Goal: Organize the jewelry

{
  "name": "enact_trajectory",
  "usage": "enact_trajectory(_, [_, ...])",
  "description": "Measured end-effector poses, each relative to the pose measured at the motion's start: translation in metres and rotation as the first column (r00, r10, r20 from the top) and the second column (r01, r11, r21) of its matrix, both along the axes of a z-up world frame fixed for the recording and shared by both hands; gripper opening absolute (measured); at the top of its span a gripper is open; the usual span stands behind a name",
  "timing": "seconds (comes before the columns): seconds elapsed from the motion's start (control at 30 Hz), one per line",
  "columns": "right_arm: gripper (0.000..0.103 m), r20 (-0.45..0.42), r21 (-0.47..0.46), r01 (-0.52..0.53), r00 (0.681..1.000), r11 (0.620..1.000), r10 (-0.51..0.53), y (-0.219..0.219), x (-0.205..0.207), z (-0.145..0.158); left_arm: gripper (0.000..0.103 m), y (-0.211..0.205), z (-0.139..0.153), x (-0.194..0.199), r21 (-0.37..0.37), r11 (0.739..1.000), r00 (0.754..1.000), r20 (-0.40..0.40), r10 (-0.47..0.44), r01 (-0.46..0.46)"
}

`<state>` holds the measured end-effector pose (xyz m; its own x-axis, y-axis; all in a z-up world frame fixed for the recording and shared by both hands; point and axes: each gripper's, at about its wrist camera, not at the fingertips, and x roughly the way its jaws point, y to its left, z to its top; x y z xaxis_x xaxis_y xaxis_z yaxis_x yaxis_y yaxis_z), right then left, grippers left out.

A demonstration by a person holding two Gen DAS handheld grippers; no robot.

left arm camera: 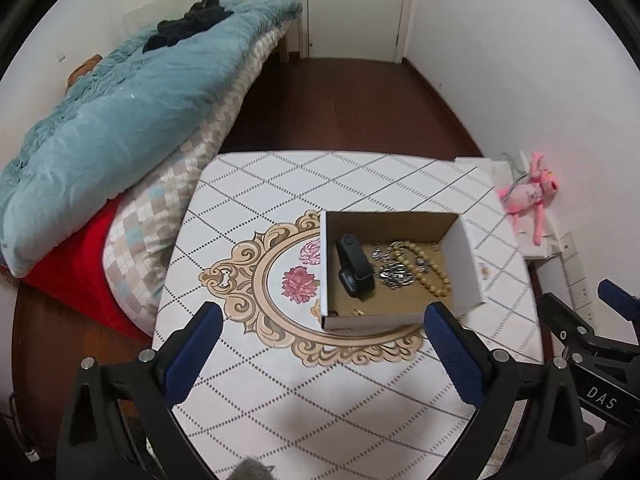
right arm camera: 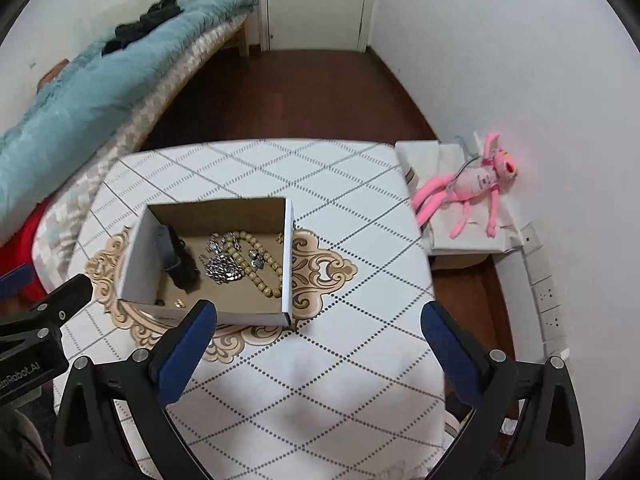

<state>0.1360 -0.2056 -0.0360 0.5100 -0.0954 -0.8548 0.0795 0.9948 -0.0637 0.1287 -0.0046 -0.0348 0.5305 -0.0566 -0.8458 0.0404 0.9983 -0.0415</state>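
both fingers [left arm camera: 322, 354] [right arm camera: 318, 350] spread apart, holding nothing
jewelry is sitting in the box [left arm camera: 466, 276] at twelve o'clock; desk [right arm camera: 340, 360] around it looks bare, so sorting seems nearly finished.

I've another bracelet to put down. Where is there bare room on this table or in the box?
The table is bare between the box and the near edge, and beyond the box. Inside, the near floor strip is mostly free. The middle is crowded: watch, silver chain, beads.

Box [right arm camera: 208, 276] walls block sides; top open.
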Motion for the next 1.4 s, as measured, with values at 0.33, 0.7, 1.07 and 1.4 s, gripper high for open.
enact_trajectory(0.33, [0.103,0.166,0.0,-0.004,0.986,1.0,0.004,0.007,-0.071,0.086,0.103,0.006,0.077,-0.065,0.005,1.0,0.99,0.14,0.015,-0.016])
enact_trajectory(0.7, [0.103,0.269,-0.015,0.01,0.963,1.0,-0.006,0.009,-0.128,0.143,0.103,0.008,0.116,-0.106,-0.008,1.0,0.981,0.192,0.006,-0.005])
enact_trajectory(1.07, [0.103,0.262,-0.005,0.016,0.965,1.0,-0.014,0.008,-0.144,0.153,0.103,0.004,0.118,-0.114,0.004,1.0,0.983,0.184,-0.014,0.013])
enact_trajectory(1.4, [0.103,0.216,-0.005,0.033,0.976,0.999,-0.031,0.005,-0.112,0.142,0.103,0.002,0.097,-0.083,0.026,1.0,0.995,0.099,-0.005,0.002])
